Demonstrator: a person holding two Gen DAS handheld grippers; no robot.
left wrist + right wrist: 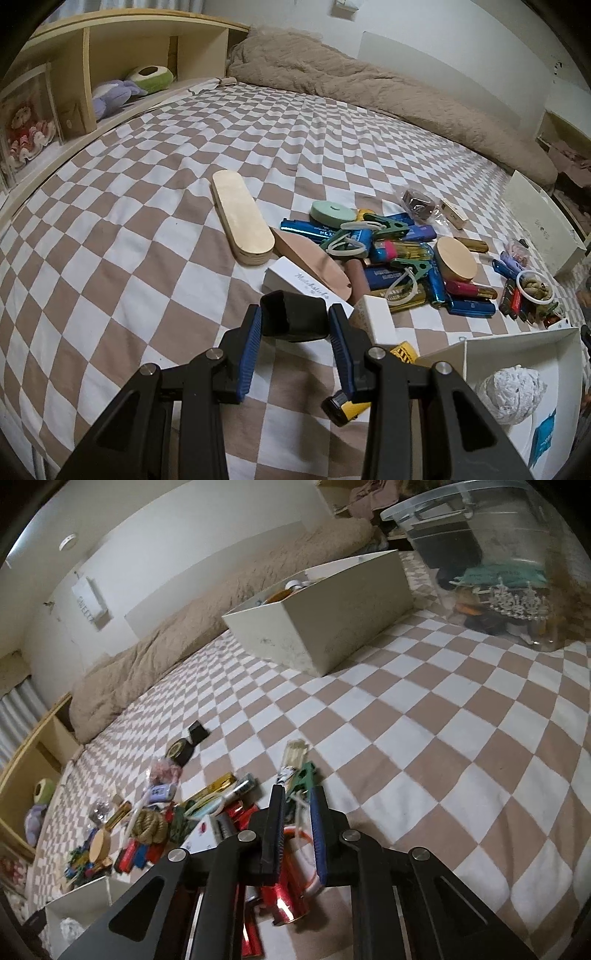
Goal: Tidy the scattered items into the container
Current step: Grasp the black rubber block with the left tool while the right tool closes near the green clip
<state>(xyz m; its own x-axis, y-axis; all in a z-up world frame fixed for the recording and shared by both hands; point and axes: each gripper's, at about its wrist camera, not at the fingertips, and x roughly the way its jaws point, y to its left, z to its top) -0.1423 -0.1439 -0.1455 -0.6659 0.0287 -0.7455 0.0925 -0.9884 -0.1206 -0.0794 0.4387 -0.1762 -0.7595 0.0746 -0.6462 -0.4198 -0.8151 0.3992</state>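
Left gripper [295, 321]: blue-padded jaws pinched on a black, squarish soft-looking sleeve [293, 315], held above the brown-and-white checkered bedspread [129, 240].
Right gripper [298, 814]: jaws nearly together on a green plastic clip with a white loop [301, 784]; grip looks thin, only part of the clip sits between the pads.
Scattered items [399, 258]: blue and red tubes, green clips, round wooden lid, white carton, long plywood board, all heaped mid-bed.
Containers: small white open box [517, 350] just beside the left gripper, crumpled white wad inside; larger cream box [325, 627] well apart, across the bed.
Risk 1: clip could twist out of the right gripper mid-carry, since the hold looks shallow and the loop dangles.
Risk 2: loop may snag the red foil tubes [284, 897] below and drag them.
Risk 3: sleeve could squash and slip if squeezed unevenly.
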